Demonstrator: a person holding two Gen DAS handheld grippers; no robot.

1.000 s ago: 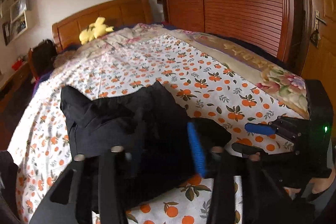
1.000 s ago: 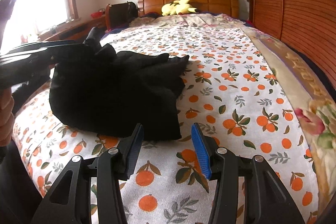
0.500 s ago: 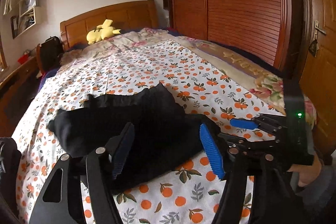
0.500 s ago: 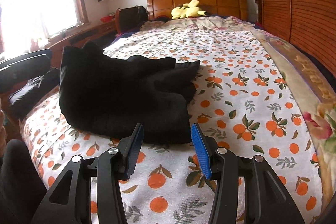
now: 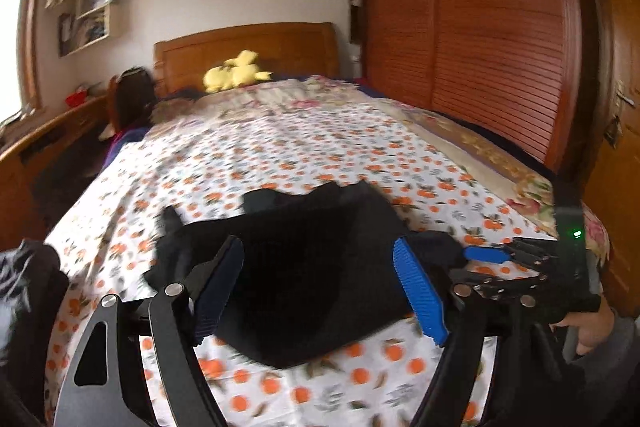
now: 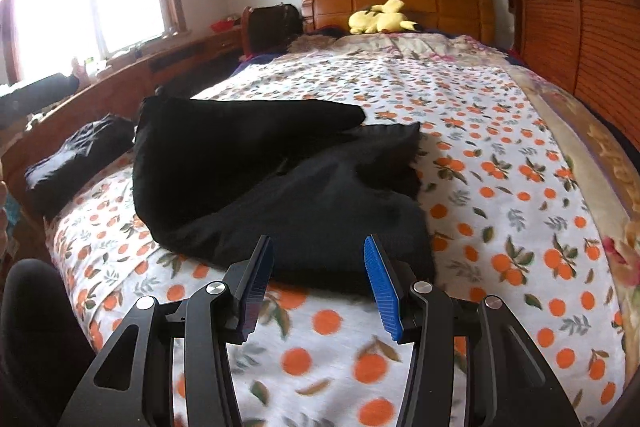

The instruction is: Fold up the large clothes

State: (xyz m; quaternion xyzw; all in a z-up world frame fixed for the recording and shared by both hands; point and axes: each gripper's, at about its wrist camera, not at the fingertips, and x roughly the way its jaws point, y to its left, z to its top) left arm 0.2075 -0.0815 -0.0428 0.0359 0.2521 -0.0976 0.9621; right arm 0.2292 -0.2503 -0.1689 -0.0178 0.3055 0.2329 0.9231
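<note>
Here the black garment [image 6: 280,187] lies near the bed [image 6: 500,155] foot edge.

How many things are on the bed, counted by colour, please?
Black: 2, the black garment in the middle and a smaller folded black cloth at the bed's left edge.
Yellow: 1, the plush toy by the headboard.
Total: 3, lying on the orange-print sheet; other bedding near the headboard is not counted.

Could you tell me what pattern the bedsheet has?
Oranges with leaves on white bedsheet, clearest in right wrist view.
</note>
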